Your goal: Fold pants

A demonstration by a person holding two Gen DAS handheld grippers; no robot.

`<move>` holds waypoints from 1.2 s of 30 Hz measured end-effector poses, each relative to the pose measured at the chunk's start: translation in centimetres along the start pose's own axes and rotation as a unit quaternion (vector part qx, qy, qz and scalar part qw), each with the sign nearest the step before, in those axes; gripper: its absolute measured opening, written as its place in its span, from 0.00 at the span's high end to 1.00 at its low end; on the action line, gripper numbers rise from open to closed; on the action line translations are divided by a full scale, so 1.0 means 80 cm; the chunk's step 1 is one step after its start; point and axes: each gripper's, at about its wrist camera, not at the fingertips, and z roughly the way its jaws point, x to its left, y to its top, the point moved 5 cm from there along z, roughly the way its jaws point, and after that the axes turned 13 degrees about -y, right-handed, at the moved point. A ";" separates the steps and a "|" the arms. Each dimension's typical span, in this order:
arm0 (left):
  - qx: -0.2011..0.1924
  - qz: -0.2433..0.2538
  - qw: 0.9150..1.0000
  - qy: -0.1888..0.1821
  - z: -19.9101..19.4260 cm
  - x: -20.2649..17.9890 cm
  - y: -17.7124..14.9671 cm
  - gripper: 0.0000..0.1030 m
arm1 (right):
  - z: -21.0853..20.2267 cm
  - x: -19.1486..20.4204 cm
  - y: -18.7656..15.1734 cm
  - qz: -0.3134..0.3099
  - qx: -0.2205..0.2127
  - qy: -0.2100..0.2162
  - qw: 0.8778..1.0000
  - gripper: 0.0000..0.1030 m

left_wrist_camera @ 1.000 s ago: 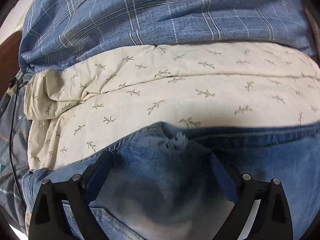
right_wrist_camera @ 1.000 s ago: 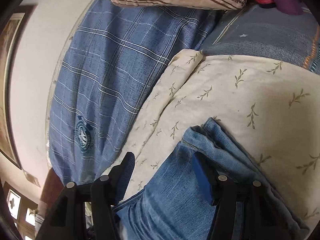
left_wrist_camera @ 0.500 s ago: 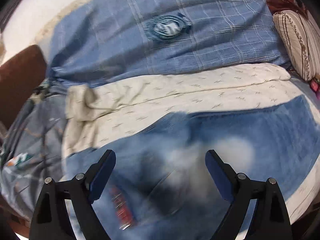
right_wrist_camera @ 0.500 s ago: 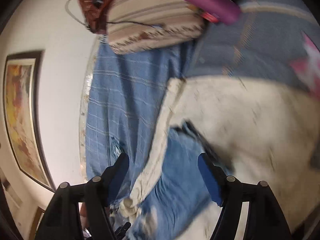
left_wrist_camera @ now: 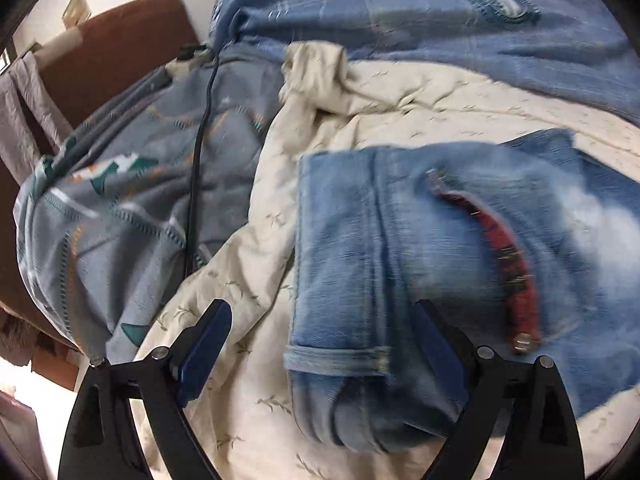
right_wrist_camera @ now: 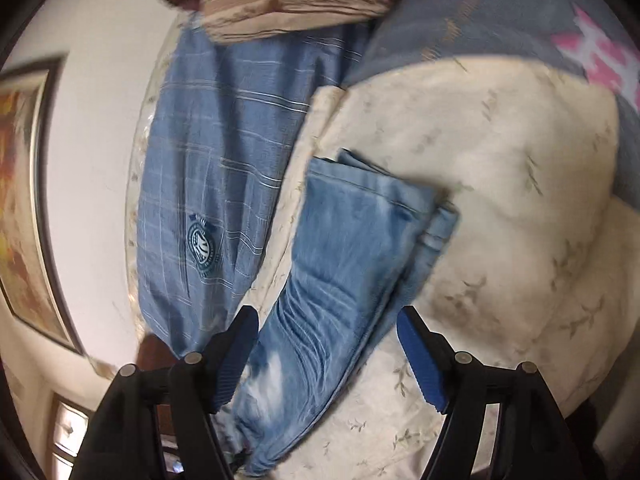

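The blue jeans [left_wrist_camera: 400, 248] lie folded lengthwise on a cream leaf-print sheet [left_wrist_camera: 248, 248]. In the left wrist view I see the waist end with a red-lined pocket [left_wrist_camera: 504, 256] and a belt loop. My left gripper [left_wrist_camera: 320, 340] is open and empty, raised above the waist end. In the right wrist view the stacked leg ends [right_wrist_camera: 372, 216] lie on the cream sheet [right_wrist_camera: 500, 208]. My right gripper [right_wrist_camera: 326, 344] is open and empty, raised above the legs. The image is blurred.
A blue plaid cover with a round emblem [right_wrist_camera: 204, 240] lies beside the sheet. A grey patterned blanket [left_wrist_camera: 120, 208] with a black cable [left_wrist_camera: 198, 160] lies to the left. A brown headboard [left_wrist_camera: 112, 52], a pillow [right_wrist_camera: 288, 4] and a framed picture [right_wrist_camera: 28, 200] are around.
Both grippers have lifted away from the jeans and pulled back. The left view has swung toward the waist end; the right view now shows the full folded legs.
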 end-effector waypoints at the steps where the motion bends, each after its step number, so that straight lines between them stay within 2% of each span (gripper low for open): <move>1: 0.008 -0.004 1.000 0.002 0.007 0.002 -0.002 0.10 | -0.001 0.004 0.000 -0.013 -0.008 -0.007 1.000 0.27; 4: 0.011 -0.031 0.999 -0.018 0.017 0.007 -0.008 0.09 | 0.005 0.002 -0.001 -0.018 -0.003 -0.022 1.000 0.27; 7: 0.015 -0.031 0.999 -0.018 0.013 0.009 -0.007 0.09 | 0.005 -0.008 0.005 -0.010 -0.009 -0.036 0.999 0.27; 10: -0.006 -0.061 0.997 -0.038 -0.025 0.012 -0.002 0.10 | 0.001 -0.019 0.010 0.004 -0.012 -0.038 0.999 0.27; 14: -0.045 -0.032 0.996 -0.067 -0.068 -0.022 0.014 0.10 | -0.001 -0.029 0.016 0.023 -0.011 -0.035 0.999 0.27; 20: -0.039 -0.002 0.990 -0.133 -0.073 -0.092 0.023 0.10 | 0.005 -0.031 0.014 0.025 -0.006 -0.049 0.998 0.27; 23: -0.022 0.011 0.991 -0.134 -0.053 -0.117 0.019 0.10 | 0.008 -0.037 0.016 0.033 -0.003 -0.055 0.998 0.27; 27: 0.028 0.006 0.992 -0.126 -0.005 -0.129 0.009 0.10 | 0.016 -0.041 0.021 0.040 -0.002 -0.065 0.997 0.27; 31: 0.021 0.026 0.993 -0.116 -0.001 -0.135 0.009 0.06 | 0.028 -0.040 0.034 0.032 -0.012 -0.067 0.997 0.27; 33: 0.025 0.031 0.993 -0.111 0.003 -0.137 0.010 0.01 | 0.034 -0.039 0.040 0.033 -0.017 -0.062 0.997 0.27; 36: 0.033 0.020 0.992 -0.119 0.007 -0.131 0.011 0.00 | 0.038 -0.035 0.043 0.041 -0.024 -0.050 0.998 0.27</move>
